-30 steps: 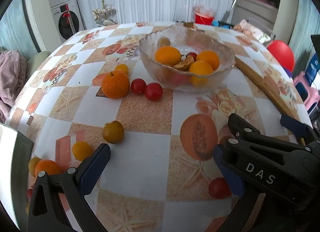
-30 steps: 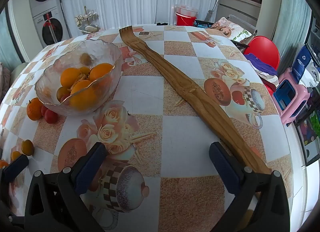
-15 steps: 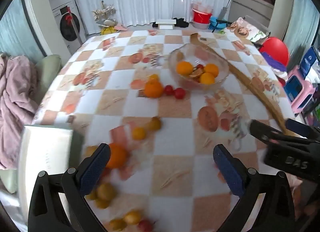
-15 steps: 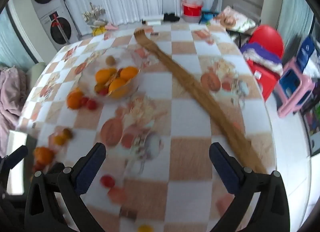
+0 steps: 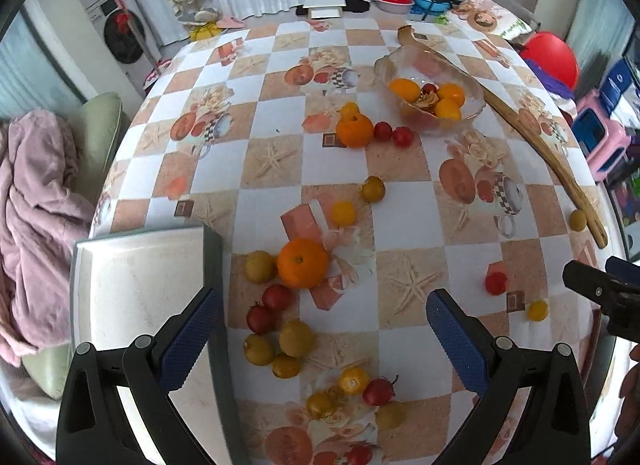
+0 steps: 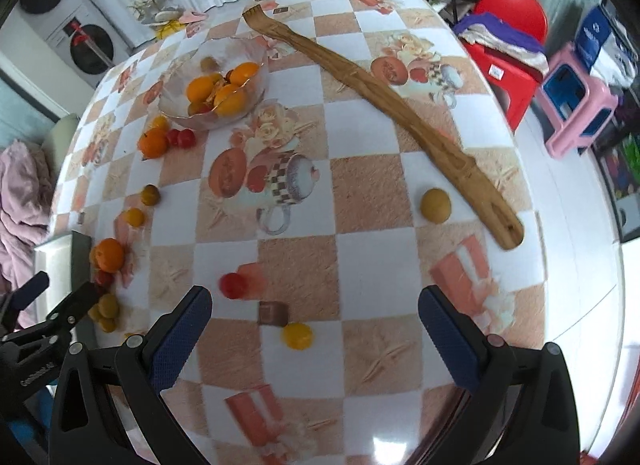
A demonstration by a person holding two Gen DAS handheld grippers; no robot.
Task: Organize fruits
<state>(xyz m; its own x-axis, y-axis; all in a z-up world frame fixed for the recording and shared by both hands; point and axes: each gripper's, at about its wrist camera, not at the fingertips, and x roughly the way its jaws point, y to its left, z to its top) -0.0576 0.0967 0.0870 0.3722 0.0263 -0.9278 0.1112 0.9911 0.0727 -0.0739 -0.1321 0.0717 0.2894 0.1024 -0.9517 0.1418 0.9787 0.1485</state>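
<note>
A glass bowl point(image 5: 472, 83) point(image 6: 256, 57) holding oranges and small fruits stands at the far side of the checkered table. An orange point(image 5: 354, 129) and two red tomatoes point(image 5: 393, 133) lie beside it. Another orange point(image 5: 303, 263), with yellow plums and red tomatoes point(image 5: 280, 329), lies near the table's near left. My left gripper point(image 5: 320, 341) is open and empty, high above this cluster. My right gripper point(image 6: 316, 341) is open and empty, above a yellow tomato point(image 6: 297, 335) and near a red tomato point(image 6: 233, 285). A yellow plum point(image 6: 435, 204) lies by the wooden stick.
A long wooden back scratcher point(image 5: 532, 133) point(image 6: 400, 117) lies across the right of the table. A white tray point(image 5: 136, 281) sits at the left edge. A pink blanket point(image 5: 36, 193) lies left; red chair point(image 6: 512, 13) and pink stool point(image 6: 580, 105) stand right.
Both grippers have pulled back and risen from close to the bowl, so the whole table and the near fruit cluster now show. Both stay open and empty.
</note>
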